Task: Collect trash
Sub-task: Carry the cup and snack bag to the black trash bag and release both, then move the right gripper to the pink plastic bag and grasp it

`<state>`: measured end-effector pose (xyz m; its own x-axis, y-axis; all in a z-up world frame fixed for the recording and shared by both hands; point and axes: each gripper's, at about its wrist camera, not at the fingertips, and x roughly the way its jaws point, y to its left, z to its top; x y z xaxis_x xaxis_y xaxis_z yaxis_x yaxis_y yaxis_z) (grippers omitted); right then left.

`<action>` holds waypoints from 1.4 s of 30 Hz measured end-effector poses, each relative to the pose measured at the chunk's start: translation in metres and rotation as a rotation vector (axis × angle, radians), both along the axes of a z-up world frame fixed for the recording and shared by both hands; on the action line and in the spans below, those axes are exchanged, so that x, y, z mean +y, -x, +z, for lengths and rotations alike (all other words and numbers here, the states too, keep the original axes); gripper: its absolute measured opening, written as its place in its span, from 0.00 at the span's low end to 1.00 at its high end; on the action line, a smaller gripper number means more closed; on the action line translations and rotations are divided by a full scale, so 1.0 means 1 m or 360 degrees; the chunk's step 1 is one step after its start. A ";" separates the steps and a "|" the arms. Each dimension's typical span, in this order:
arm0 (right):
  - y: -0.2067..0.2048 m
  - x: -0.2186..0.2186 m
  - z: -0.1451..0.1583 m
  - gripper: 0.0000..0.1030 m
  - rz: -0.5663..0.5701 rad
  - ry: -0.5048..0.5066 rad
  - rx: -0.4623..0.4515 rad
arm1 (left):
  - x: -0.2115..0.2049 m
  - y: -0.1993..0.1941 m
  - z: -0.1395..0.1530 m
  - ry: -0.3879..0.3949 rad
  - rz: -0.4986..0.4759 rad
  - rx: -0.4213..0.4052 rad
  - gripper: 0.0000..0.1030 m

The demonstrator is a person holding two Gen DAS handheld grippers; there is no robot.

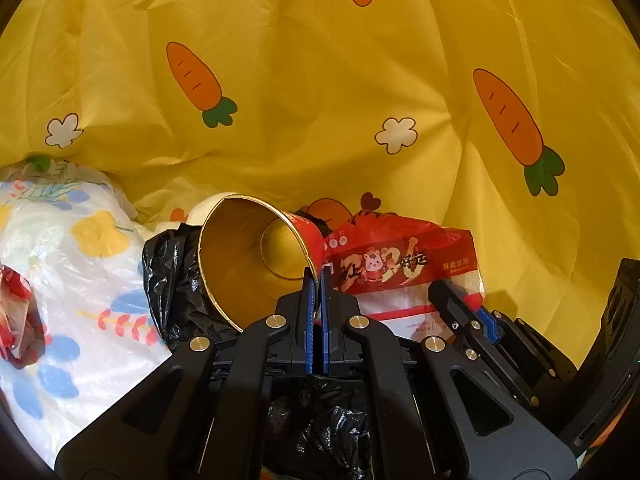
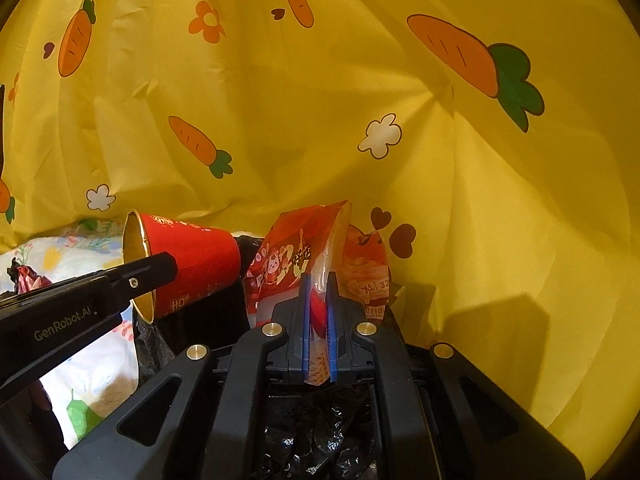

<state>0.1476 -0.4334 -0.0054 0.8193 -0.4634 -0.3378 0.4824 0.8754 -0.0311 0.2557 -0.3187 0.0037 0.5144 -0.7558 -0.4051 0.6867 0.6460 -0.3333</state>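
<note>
A red paper cup (image 1: 256, 256) with a gold inside lies tilted, mouth toward the left wrist camera. My left gripper (image 1: 316, 280) is shut on its rim. In the right wrist view the same cup (image 2: 200, 256) shows side-on, with the left gripper (image 2: 160, 270) clamped at its mouth. A red printed plastic wrapper (image 2: 280, 264) stands upright with my right gripper (image 2: 318, 284) shut on it. In the left wrist view that wrapper (image 1: 400, 264) is right of the cup, with the right gripper (image 1: 460, 304) at its lower edge. A black trash bag (image 2: 320, 436) lies under both grippers.
A yellow quilt (image 1: 320, 100) printed with carrots and flowers fills the background. A white floral plastic bag (image 1: 72, 264) lies at the left, with a crumpled red wrapper (image 1: 16, 320) on its edge. More of the black bag (image 1: 172, 280) bunches left of the cup.
</note>
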 end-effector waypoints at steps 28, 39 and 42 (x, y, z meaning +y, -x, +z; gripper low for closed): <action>0.033 0.035 0.011 0.84 0.0185 -0.0070 -0.0086 | 0.129 0.073 0.041 -0.0080 0.0740 -0.0201 0.94; 0.069 0.128 0.008 0.90 0.0599 -0.0163 -0.0073 | 0.249 0.145 0.019 -0.0265 0.1300 -0.0213 0.94; 0.072 0.161 0.002 0.90 0.0759 -0.0198 -0.0022 | 0.285 0.165 0.013 -0.0305 0.1467 -0.0210 0.94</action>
